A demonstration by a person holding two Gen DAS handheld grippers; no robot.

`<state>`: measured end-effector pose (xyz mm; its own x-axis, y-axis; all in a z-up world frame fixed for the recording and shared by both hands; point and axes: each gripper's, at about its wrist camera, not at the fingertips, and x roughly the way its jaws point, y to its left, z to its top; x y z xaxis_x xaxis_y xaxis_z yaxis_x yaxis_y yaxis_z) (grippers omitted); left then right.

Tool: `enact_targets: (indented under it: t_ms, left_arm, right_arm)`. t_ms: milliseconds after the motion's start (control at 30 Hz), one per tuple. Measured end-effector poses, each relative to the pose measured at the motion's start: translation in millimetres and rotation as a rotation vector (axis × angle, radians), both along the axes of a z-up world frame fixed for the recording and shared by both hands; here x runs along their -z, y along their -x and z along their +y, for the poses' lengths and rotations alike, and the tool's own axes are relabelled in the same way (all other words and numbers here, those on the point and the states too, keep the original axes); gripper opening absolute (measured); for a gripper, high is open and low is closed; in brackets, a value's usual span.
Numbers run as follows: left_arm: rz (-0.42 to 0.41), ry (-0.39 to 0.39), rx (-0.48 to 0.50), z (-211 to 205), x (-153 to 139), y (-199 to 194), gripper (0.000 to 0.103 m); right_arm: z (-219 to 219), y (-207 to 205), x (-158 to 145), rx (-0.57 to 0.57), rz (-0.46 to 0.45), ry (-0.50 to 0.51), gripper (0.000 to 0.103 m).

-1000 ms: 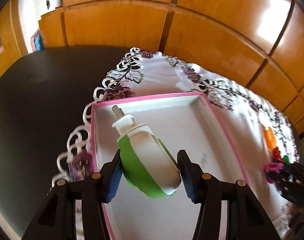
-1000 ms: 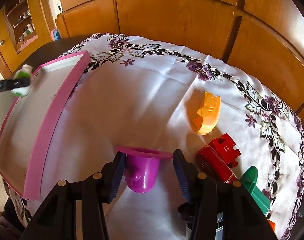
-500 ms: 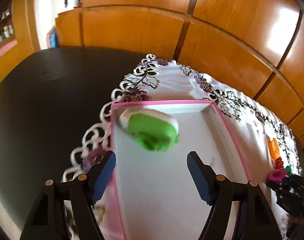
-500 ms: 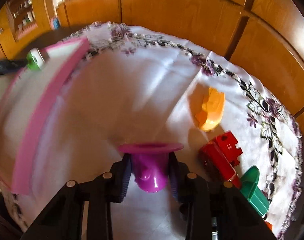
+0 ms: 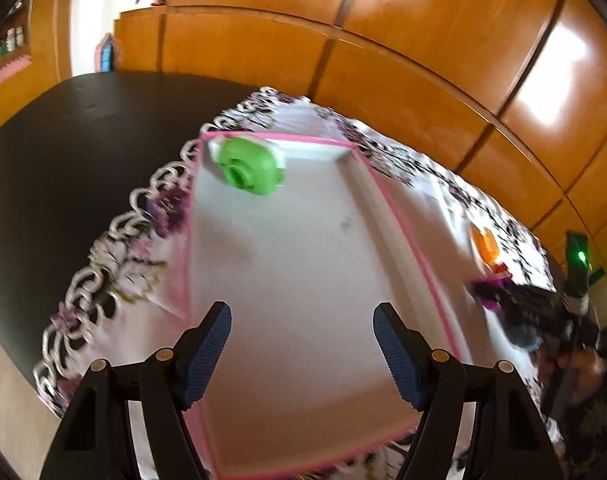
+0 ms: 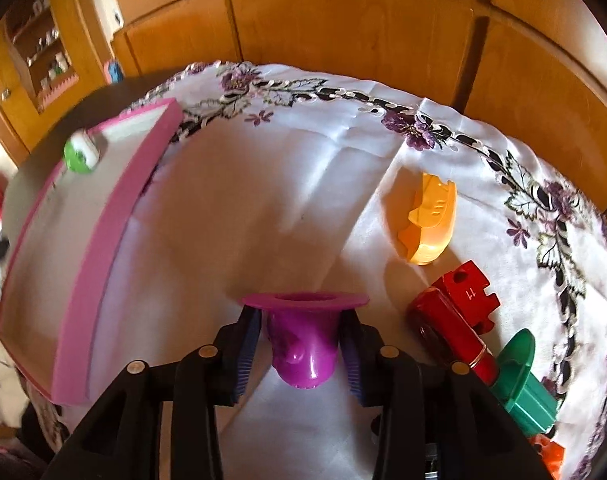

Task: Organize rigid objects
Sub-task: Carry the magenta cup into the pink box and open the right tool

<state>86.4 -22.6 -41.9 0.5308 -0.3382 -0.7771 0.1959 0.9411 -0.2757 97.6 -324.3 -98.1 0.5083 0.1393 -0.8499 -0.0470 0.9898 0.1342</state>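
The green-and-white toy (image 5: 249, 168) is out of the left gripper (image 5: 301, 354) and lies on its own in the far left corner of the pink-rimmed tray (image 5: 399, 220), well ahead of the jaws. A second ago it sat clamped between them; now the blue pads (image 5: 207, 354) stand wide with nothing but the tray's white floor between them, and the gripper has drawn back from the corner. By my reckoning that piece is done with, and this hand is free to fetch another.

To the right, the right gripper (image 6: 301, 344) has the purple cup (image 6: 303, 340) between its jaws, flared rim pointing away over the flowered cloth (image 6: 303, 152). A second ago the jaws stood apart from it; they closed onto it and have just eased out a little, but the pads look pressed to its sides. The tray lies well ahead and to the left of these jaws. Ahead and to their right wait the orange boat-shaped piece (image 6: 429, 220), the red block (image 6: 467, 298) and a green piece (image 6: 521, 380) just beside the right jaw. I judge the cup is next for the tray, if the loosened grip holds.
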Motion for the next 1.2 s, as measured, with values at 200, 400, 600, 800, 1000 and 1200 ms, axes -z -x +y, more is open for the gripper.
enact_targets:
  t_ms: [200, 400, 600, 800, 1000, 1200]
  left_arm:
    - [-0.002, 0.018, 0.051, -19.8, -6.1, 11.9, 0.074]
    - [0.006, 0.011, 0.070, -27.8, -5.0, 17.2, 0.074]
    - [-0.027, -0.072, 0.069, -36.1, -6.2, 25.7, 0.074]
    - [-0.065, -0.146, 0.059, -42.0, -12.1, 33.7, 0.074]
    - [-0.093, -0.180, 0.032, -37.2, -18.2, 38.5, 0.074]
    - [-0.120, -0.179, -0.023, -17.9, -25.8, 43.3, 0.074]
  right_arm:
    - [-5.2, -1.8, -0.2, 0.025, -0.002, -0.019, 0.045]
    - [0.6, -1.2, 2.3, 0.001, 0.000, 0.048, 0.033]
    - [10.1, -1.2, 9.2, -0.032, 0.020, 0.116, 0.032]
    - [9.6, -1.3, 9.3, -0.013, 0.019, 0.124, 0.032]
    - [11.0, -1.2, 8.4, -0.010, 0.014, 0.138, 0.032]
    - [11.9, 0.7, 8.5, -0.009, 0.004, 0.151, 0.032]
